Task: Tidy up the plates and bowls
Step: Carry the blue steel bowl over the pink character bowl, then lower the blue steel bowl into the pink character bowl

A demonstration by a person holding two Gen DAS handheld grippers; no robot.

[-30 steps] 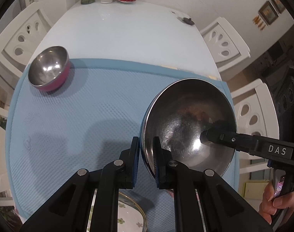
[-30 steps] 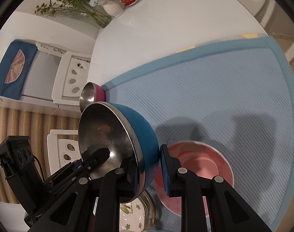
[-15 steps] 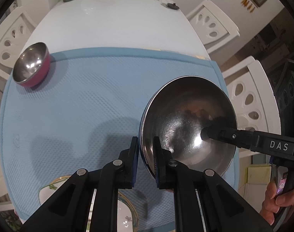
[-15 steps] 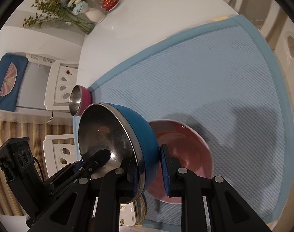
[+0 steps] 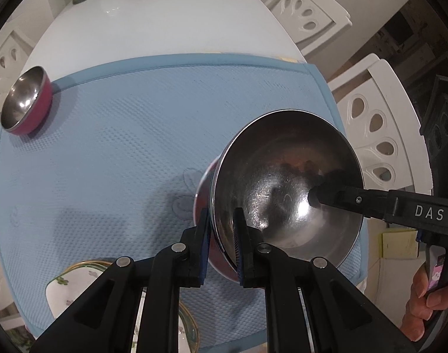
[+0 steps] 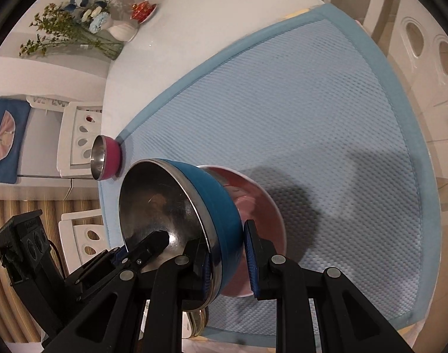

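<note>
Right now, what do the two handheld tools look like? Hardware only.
Both are matte black. The left tool and right tool each have two angular fingers with silver pivot pins and ribbed blue pads. The right one carries white "DAS" lettering on its side. A red cable runs beside the left unit's boxy black body. No sleeve visible.

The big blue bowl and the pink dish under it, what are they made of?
The big blue bowl looks like polished steel inside, since it mirrors the lights; its outside has a matte blue coating, maybe paint or plastic. The pink dish looks like glazed ceramic or hard plastic: smooth with a soft shine and a pale rim. I can't tell which.
</note>
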